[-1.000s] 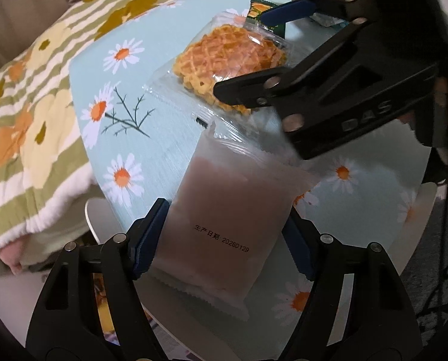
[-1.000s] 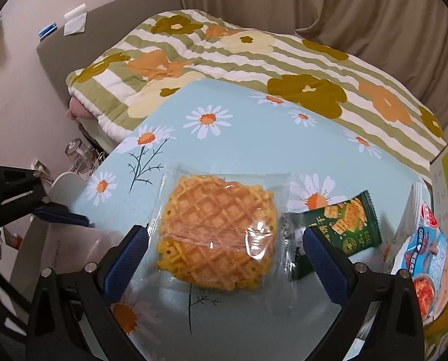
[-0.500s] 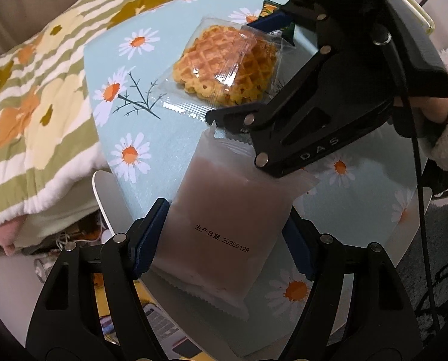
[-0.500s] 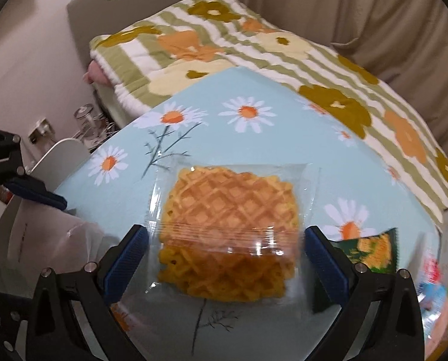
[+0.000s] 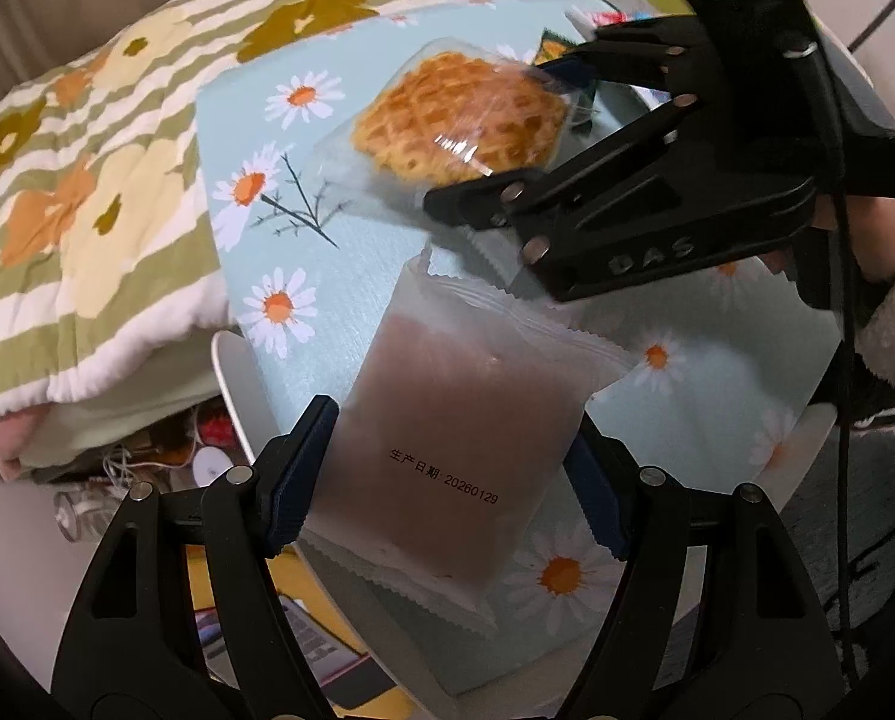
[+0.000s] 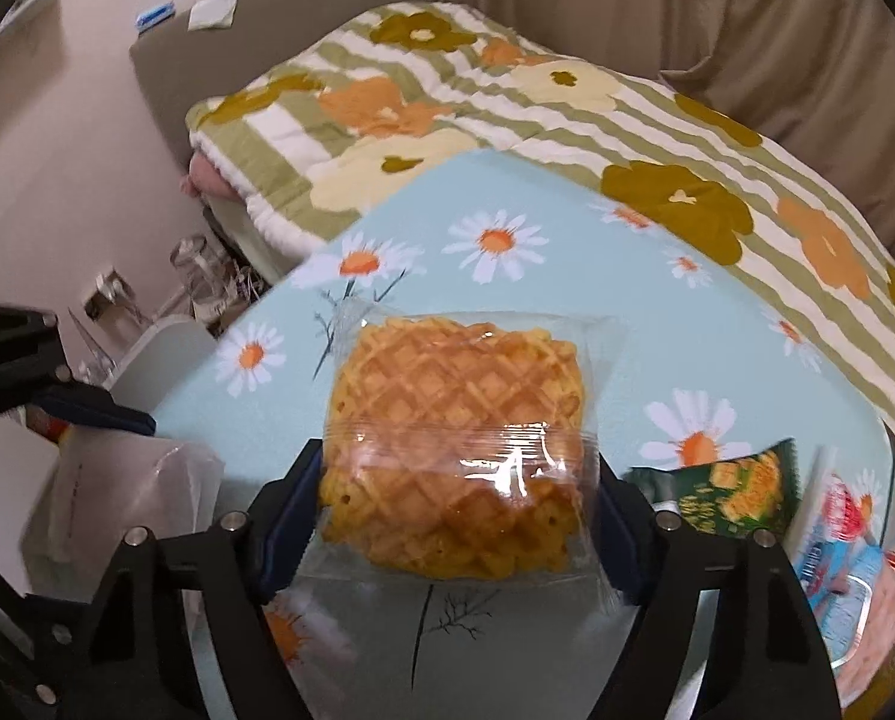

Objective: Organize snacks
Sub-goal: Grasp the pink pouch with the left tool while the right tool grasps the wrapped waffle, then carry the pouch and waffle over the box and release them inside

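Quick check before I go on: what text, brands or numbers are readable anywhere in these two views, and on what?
"生产日期: 20260129" on the frosted brown snack packet in the left gripper.
"DAS" embossed on the right gripper body, seen from the left wrist.
Green cracker packet: print too small to read.
Blue and red packet: blurred, unreadable.
Magazine below the table edge: lettering unreadable.
Waffle packet: no text visible.

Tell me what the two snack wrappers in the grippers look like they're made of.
Waffle pack: thin clear glossy plastic film, likely; it crinkles and glares. Brown snack pouch: frosted, matte translucent plastic by the look, with zigzag-cut sealed ends and a printed date.
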`<control>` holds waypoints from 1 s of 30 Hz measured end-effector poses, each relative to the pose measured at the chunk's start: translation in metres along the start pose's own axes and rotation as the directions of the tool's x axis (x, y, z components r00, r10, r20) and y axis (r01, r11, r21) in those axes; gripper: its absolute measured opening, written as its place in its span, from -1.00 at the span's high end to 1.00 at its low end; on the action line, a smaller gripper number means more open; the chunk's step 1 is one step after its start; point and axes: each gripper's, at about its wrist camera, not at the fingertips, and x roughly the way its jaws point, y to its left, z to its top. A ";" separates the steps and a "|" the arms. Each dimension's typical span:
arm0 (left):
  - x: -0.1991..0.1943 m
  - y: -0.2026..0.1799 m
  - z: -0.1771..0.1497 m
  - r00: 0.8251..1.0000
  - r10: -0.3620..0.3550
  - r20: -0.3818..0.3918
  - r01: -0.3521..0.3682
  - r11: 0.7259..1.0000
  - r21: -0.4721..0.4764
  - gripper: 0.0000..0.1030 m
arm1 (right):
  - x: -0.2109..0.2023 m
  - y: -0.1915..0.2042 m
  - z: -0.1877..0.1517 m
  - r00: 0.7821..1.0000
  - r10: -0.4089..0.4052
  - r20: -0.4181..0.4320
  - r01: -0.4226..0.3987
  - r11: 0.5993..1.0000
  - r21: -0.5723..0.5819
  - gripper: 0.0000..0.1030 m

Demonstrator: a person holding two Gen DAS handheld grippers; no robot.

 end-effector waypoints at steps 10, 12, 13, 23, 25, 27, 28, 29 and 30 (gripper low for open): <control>-0.062 -0.010 0.046 0.989 0.059 0.135 -0.056 0.998 -0.027 -0.38 | -0.118 -0.039 0.024 0.985 -0.064 0.160 0.048 0.994 0.102 -0.46; -0.076 -0.015 0.059 0.984 0.069 0.167 -0.066 0.998 -0.023 -0.38 | -0.140 -0.049 0.025 0.980 -0.082 0.183 0.059 0.991 0.123 -0.46; -0.084 -0.020 0.069 0.980 0.074 0.186 -0.072 0.997 -0.017 -0.38 | -0.153 -0.057 0.024 0.976 -0.094 0.198 0.067 0.988 0.137 -0.46; -0.127 -0.098 0.155 0.949 0.063 0.310 -0.084 0.995 0.055 -0.38 | -0.258 -0.139 -0.010 0.937 -0.212 0.278 0.136 0.954 0.269 -0.46; -0.131 -0.117 0.173 0.945 0.043 0.325 -0.067 0.996 0.064 -0.38 | -0.276 -0.158 -0.023 0.930 -0.238 0.281 0.152 0.943 0.295 -0.46; -0.131 -0.140 0.193 0.942 0.019 0.335 -0.045 0.996 0.071 -0.38 | -0.291 -0.177 -0.036 0.923 -0.264 0.281 0.169 0.932 0.320 -0.46; -0.131 -0.148 0.200 0.941 0.010 0.338 -0.037 0.997 0.073 -0.38 | -0.297 -0.186 -0.043 0.920 -0.276 0.279 0.177 0.927 0.331 -0.46; -0.129 -0.159 0.210 0.940 -0.001 0.341 -0.026 0.997 0.077 -0.38 | -0.302 -0.194 -0.049 0.918 -0.284 0.276 0.183 0.922 0.342 -0.46; -0.127 -0.171 0.218 0.939 -0.010 0.343 -0.019 0.996 0.081 -0.38 | -0.308 -0.205 -0.057 0.916 -0.294 0.274 0.187 0.915 0.358 -0.46</control>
